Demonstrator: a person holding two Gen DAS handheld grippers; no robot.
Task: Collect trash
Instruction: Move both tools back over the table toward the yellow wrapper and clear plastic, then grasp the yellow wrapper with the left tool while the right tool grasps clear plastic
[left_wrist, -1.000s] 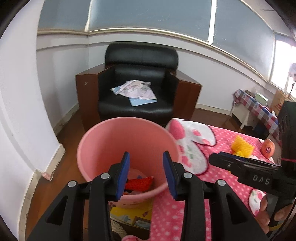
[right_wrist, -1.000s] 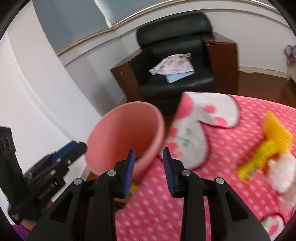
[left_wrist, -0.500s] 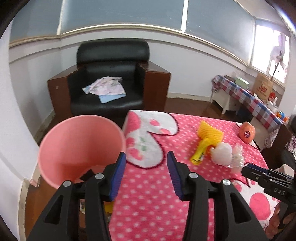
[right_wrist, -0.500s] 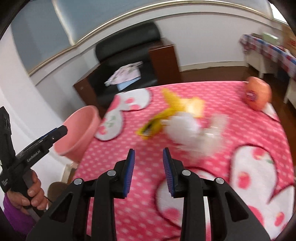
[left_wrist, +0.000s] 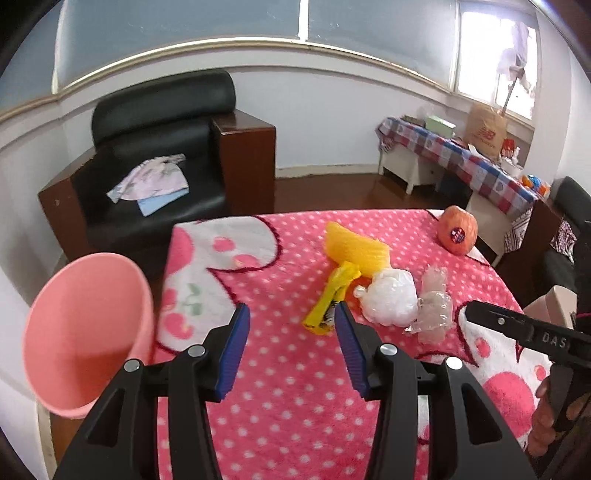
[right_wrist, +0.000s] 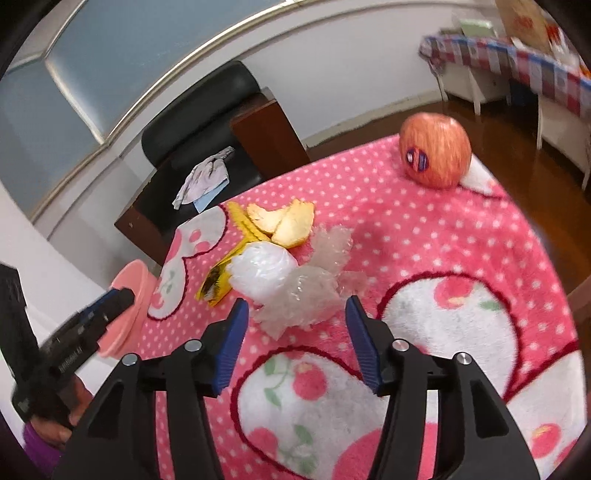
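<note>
1. The crumpled clear plastic (right_wrist: 303, 295) is seen on the pink spotted counter (right_wrist: 424, 236), just ahead of the right claw (right_wrist: 293, 314), beside a white bag (right_wrist: 262, 269), a yellow wrapper (right_wrist: 218, 280) and peel (right_wrist: 284, 221).
2. The right claw's jaws have just been opening; nothing is held between them.
3. The left claw (left_wrist: 291, 326) is likewise parted and empty.
4. The plastic is judged light, springy and slippery; a bunched ridge should be pinched.
5. The pink bin (left_wrist: 85, 332) stands at the counter's edge.
</note>
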